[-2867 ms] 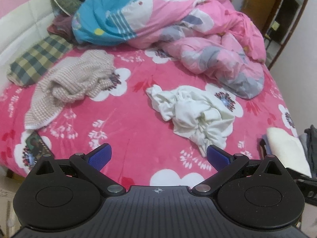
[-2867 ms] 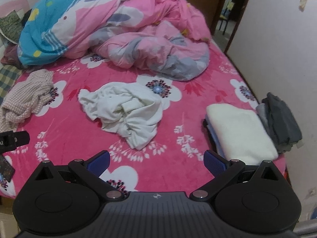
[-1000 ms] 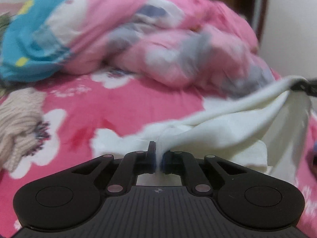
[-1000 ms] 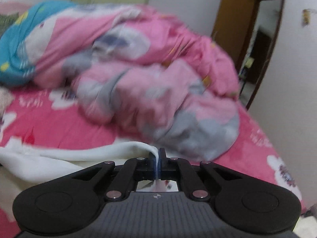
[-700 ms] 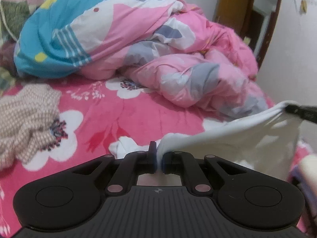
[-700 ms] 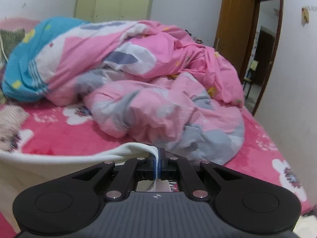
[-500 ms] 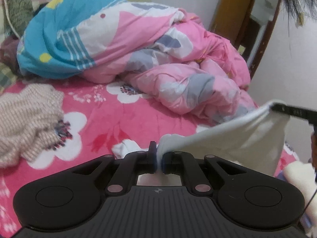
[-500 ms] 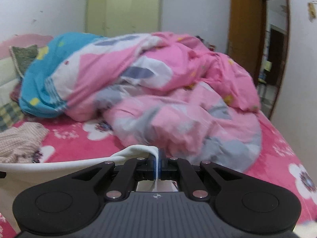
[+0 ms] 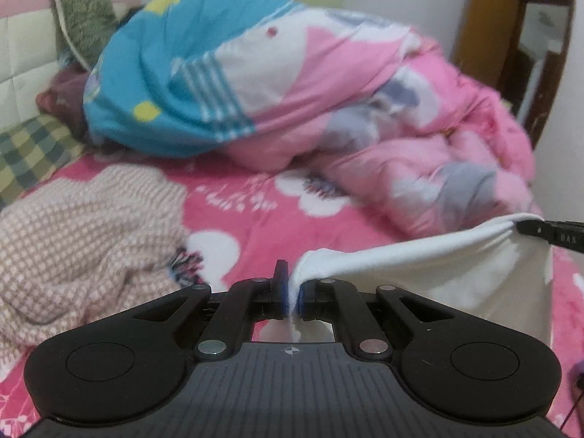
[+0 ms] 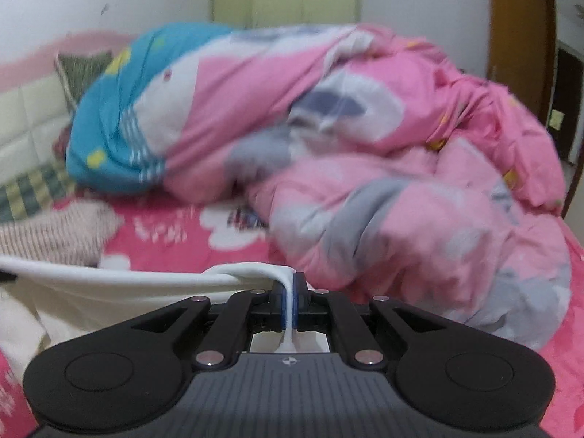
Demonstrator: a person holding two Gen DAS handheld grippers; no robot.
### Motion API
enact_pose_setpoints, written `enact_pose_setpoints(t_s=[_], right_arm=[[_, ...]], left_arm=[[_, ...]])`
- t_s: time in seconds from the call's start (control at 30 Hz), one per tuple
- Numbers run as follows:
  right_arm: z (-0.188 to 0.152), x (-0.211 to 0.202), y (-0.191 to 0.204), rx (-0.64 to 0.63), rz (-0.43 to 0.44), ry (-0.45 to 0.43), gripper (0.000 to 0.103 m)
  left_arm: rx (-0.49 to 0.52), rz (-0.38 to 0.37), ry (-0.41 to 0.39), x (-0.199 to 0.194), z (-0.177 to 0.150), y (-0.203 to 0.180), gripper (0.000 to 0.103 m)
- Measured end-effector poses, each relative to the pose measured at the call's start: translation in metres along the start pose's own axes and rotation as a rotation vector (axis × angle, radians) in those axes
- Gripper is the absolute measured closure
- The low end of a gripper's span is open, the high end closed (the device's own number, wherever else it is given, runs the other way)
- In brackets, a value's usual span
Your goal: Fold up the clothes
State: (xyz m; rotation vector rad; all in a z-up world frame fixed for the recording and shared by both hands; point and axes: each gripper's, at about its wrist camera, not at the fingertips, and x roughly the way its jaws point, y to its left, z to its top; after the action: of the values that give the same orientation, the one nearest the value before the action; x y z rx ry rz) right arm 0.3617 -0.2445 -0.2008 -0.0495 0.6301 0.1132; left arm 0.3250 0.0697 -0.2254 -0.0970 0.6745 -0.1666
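Observation:
A white garment (image 9: pixel 438 266) hangs stretched between my two grippers above the pink flowered bed (image 9: pixel 255 215). My left gripper (image 9: pixel 291 292) is shut on its left top corner. My right gripper (image 10: pixel 291 299) is shut on the other corner, and the cloth (image 10: pixel 127 284) runs off to the left from it. The right gripper's tip shows at the right edge of the left wrist view (image 9: pixel 551 231), pinching the cloth. The lower part of the garment is hidden behind the gripper bodies.
A beige knitted garment (image 9: pixel 80 244) lies crumpled on the left of the bed. A bunched pink and blue quilt (image 9: pixel 292 102) fills the far side. Pillows (image 9: pixel 29 153) lie by the headboard at left. A wooden door (image 9: pixel 485 29) stands at back right.
Both grippers, first open above the crumpled white garment, have shut on it and lifted it off the bed. In the last half second both views swung slightly and the cloth stays taut.

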Motion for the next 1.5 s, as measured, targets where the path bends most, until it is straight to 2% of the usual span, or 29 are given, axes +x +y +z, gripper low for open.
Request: enact_pose_setpoints(t_s=[0.07, 0.17, 0.33, 0.5, 0.67, 0.73, 0.77, 0.8, 0.87, 0.93, 0.97, 1.1, 1.13, 1.17, 1.2, 1.23, 1.27, 1.33, 1.4, 1.5], right_arm=[[-0.012, 0.009, 0.005, -0.022, 0.004, 0.049, 0.097], [-0.029, 0.003, 0.003, 0.002, 0.038, 0.053, 0.097], [-0.043, -0.027, -0.009, 0.059, 0.031, 0.081, 0.096], [-0.064, -0.052, -0.026, 0.151, 0.000, 0.138, 0.096], [-0.088, -0.047, -0.039, 0.194, -0.044, 0.224, 0.096], [-0.094, -0.036, -0.051, 0.255, -0.054, 0.238, 0.088], [-0.098, -0.030, -0.058, 0.289, -0.063, 0.241, 0.073], [-0.100, -0.022, -0.065, 0.323, -0.075, 0.245, 0.053], [-0.104, -0.009, -0.079, 0.386, -0.095, 0.247, 0.049], [-0.105, 0.004, -0.091, 0.453, -0.075, 0.246, 0.040], [-0.106, 0.011, -0.095, 0.478, -0.060, 0.252, 0.030], [-0.110, 0.041, -0.099, 0.529, 0.047, 0.298, 0.025], [-0.112, 0.047, -0.095, 0.535, 0.086, 0.334, 0.025], [-0.113, 0.054, -0.091, 0.541, 0.124, 0.369, 0.032], [-0.114, 0.058, -0.086, 0.541, 0.166, 0.394, 0.054], [-0.114, 0.056, -0.079, 0.527, 0.200, 0.396, 0.069], [-0.113, 0.049, -0.071, 0.503, 0.204, 0.383, 0.090], [-0.108, 0.025, -0.053, 0.482, 0.225, 0.326, 0.094], [-0.103, -0.004, -0.034, 0.488, 0.313, 0.274, 0.095], [-0.098, -0.051, 0.021, 0.395, 0.458, 0.256, 0.096]], left_arm=[[-0.015, 0.014, 0.029, 0.006, -0.007, 0.006, 0.099], [-0.045, 0.027, 0.067, 0.010, -0.017, 0.016, 0.099], [-0.042, 0.045, 0.113, -0.023, -0.040, 0.028, 0.099], [-0.131, 0.092, 0.245, -0.070, -0.081, 0.043, 0.099], [-0.254, 0.170, 0.404, -0.098, -0.131, 0.061, 0.099], [-0.281, 0.160, 0.474, -0.099, -0.147, 0.066, 0.099], [-0.294, 0.151, 0.509, -0.099, -0.155, 0.069, 0.098], [-0.306, 0.141, 0.544, -0.100, -0.163, 0.071, 0.095], [-0.318, 0.116, 0.592, -0.103, -0.172, 0.074, 0.088], [-0.302, 0.088, 0.594, -0.112, -0.171, 0.075, 0.071], [-0.291, 0.082, 0.590, -0.118, -0.169, 0.075, 0.068], [-0.295, 0.052, 0.599, -0.139, -0.165, 0.083, 0.066], [-0.295, 0.052, 0.603, -0.143, -0.164, 0.083, 0.065], [-0.294, 0.052, 0.607, -0.147, -0.163, 0.083, 0.065], [-0.296, 0.059, 0.608, -0.150, -0.162, 0.083, 0.065], [-0.298, 0.068, 0.606, -0.152, -0.162, 0.082, 0.065], [-0.305, 0.081, 0.604, -0.152, -0.161, 0.082, 0.065], [-0.333, 0.094, 0.578, -0.149, -0.156, 0.081, 0.065], [-0.370, 0.091, 0.546, -0.144, -0.150, 0.080, 0.065], [-0.433, 0.033, 0.496, -0.137, -0.139, 0.072, 0.065]])
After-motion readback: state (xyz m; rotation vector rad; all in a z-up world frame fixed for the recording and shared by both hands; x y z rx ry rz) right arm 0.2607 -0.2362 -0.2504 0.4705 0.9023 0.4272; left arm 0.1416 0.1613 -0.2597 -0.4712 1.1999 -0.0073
